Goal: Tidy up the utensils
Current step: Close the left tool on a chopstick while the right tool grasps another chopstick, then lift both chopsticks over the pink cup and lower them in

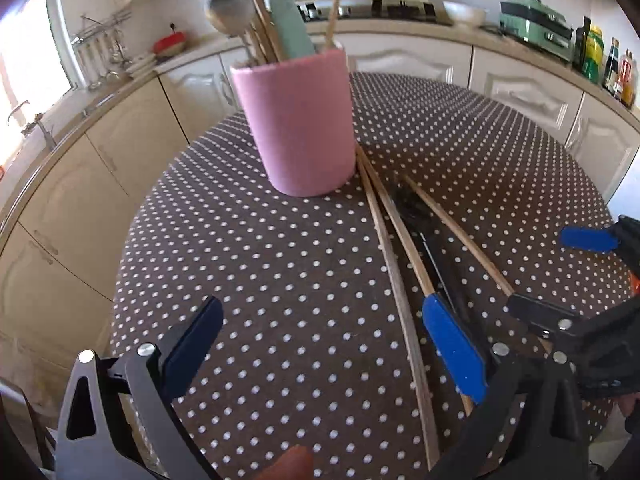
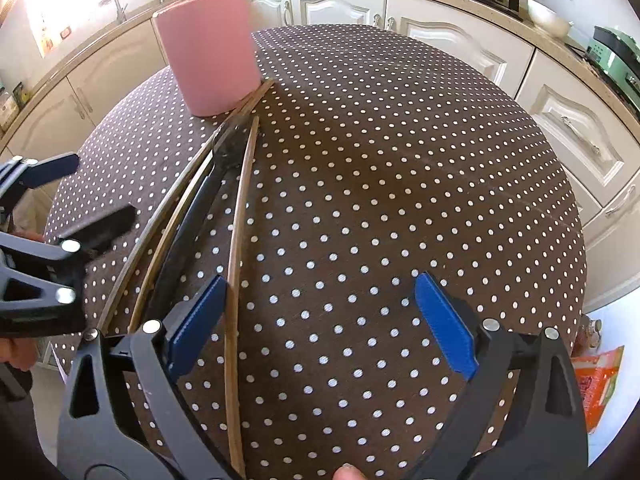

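Note:
A pink holder (image 1: pixel 298 120) stands on the polka-dot table (image 1: pixel 280 272) and holds a ladle, a green handle and wooden sticks. It also shows in the right wrist view (image 2: pixel 212 46). Several wooden chopsticks (image 1: pixel 394 252) and a black utensil (image 1: pixel 430 248) lie on the cloth right of the holder, seen also in the right wrist view, chopstick (image 2: pixel 238 240), black utensil (image 2: pixel 200 208). My left gripper (image 1: pixel 324 352) is open and empty above the table, its right finger over the chopsticks. My right gripper (image 2: pixel 320 320) is open and empty, its left finger beside a chopstick.
Cream kitchen cabinets (image 1: pixel 520 88) and a counter ring the round table. A stove, a white bowl (image 1: pixel 464 14), a green appliance (image 1: pixel 536 20) and bottles (image 1: pixel 616 68) stand on the counter. An orange packet (image 2: pixel 596 380) lies on the floor by the table edge.

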The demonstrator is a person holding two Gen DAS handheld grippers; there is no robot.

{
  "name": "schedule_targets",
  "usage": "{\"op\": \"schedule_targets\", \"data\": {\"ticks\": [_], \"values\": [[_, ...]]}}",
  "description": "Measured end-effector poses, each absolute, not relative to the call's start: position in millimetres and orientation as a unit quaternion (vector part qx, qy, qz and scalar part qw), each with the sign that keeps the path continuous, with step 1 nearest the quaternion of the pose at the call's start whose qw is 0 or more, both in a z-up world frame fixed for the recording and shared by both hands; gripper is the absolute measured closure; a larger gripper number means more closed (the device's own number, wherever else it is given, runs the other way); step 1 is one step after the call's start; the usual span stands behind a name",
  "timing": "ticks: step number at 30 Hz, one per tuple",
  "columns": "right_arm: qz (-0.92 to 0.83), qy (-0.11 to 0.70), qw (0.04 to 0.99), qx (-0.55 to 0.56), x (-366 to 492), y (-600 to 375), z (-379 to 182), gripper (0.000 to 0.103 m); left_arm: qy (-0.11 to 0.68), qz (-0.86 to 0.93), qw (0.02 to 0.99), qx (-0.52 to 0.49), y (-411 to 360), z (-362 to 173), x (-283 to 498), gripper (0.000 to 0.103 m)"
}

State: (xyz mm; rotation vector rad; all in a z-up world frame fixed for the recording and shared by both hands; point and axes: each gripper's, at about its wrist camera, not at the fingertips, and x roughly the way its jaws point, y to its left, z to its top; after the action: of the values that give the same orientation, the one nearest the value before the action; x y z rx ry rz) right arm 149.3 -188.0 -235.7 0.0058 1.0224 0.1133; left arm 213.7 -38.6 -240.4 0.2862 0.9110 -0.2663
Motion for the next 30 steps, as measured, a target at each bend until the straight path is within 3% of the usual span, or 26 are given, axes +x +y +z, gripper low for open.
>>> {"op": "schedule_targets", "data": {"ticks": [9,12,14,15,17,19,21,22,23,30], "values": [[0.062,0.492,0.868,-0.005,186,-205,-234,0.011,0.464,-0.114,0.867,0.144,-44,-256,246,0.005],[0.065,0.494,0.867,-0.007,201,-203,-234,0.018,0.471,-0.120,0.861,0.149,-47,-255,257,0.005],[0.070,0.495,0.866,0.000,209,-200,-232,0.031,0.480,-0.127,0.856,0.144,-49,-254,266,0.007],[0.070,0.496,0.865,0.000,212,-200,-231,0.036,0.484,-0.133,0.854,0.138,-49,-254,274,0.015],[0.073,0.501,0.862,-0.002,220,-196,-229,0.057,0.499,-0.160,0.844,0.117,-51,-250,284,0.031],[0.080,0.507,0.858,-0.009,226,-192,-228,0.065,0.502,-0.177,0.838,0.123,-56,-247,285,0.044],[0.082,0.510,0.856,-0.016,230,-190,-228,0.071,0.503,-0.191,0.833,0.130,-62,-245,284,0.068],[0.084,0.512,0.855,-0.019,231,-191,-228,0.081,0.504,-0.201,0.829,0.134,-67,-243,284,0.079],[0.085,0.513,0.854,-0.017,232,-192,-228,0.091,0.506,-0.206,0.827,0.135,-72,-243,285,0.096],[0.094,0.513,0.853,0.004,221,-210,-230,0.096,0.507,-0.218,0.822,0.141,-66,-243,264,0.097]]}}
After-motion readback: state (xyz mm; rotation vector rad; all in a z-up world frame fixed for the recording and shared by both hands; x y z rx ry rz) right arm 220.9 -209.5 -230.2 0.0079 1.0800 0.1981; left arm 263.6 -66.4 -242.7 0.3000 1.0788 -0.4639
